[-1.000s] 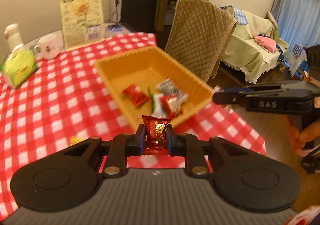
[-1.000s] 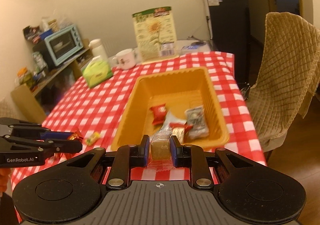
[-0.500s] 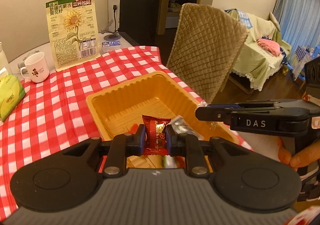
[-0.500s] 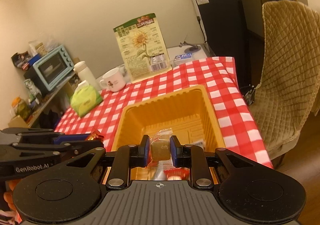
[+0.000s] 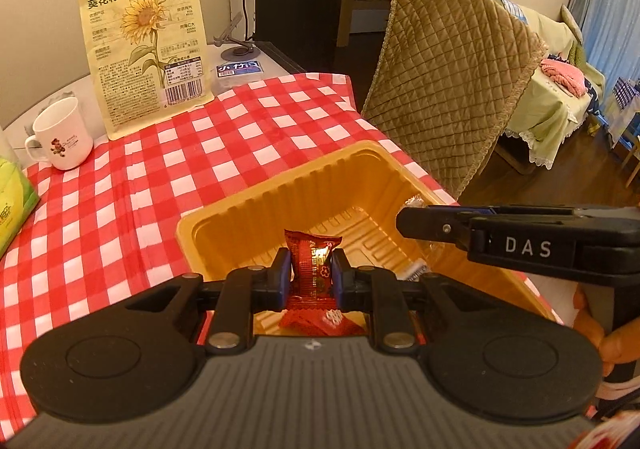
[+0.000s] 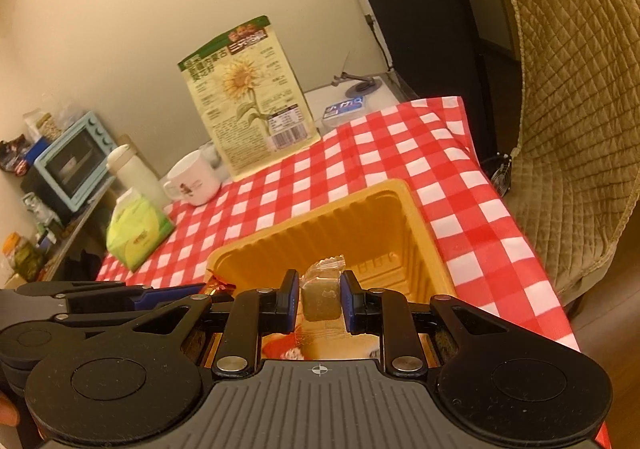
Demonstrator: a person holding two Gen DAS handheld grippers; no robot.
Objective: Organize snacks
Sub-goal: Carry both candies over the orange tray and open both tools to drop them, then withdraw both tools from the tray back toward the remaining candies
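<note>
My left gripper (image 5: 309, 275) is shut on a red wrapped snack (image 5: 312, 265) and holds it over the orange tray (image 5: 280, 193) on the checked table. My right gripper (image 6: 320, 299) is shut on a clear-wrapped brown cake (image 6: 322, 295) over the same tray (image 6: 320, 221). The right gripper also shows in the left wrist view (image 5: 404, 227), at the right above the tray. The left gripper shows in the right wrist view (image 6: 202, 291), at the left beside the tray rim. Another red snack (image 5: 320, 321) lies in the tray under the left gripper.
A sunflower seed bag (image 5: 144, 37) stands at the back of the table, with a white mug (image 5: 62, 135) and a green tissue pack (image 6: 136, 233) to its left. A chair with a quilted cover (image 5: 452, 81) stands at the table's right side.
Both grippers have moved forward over the tray, each still shut on its snack. The tray's far end now fills the middle of both views.
</note>
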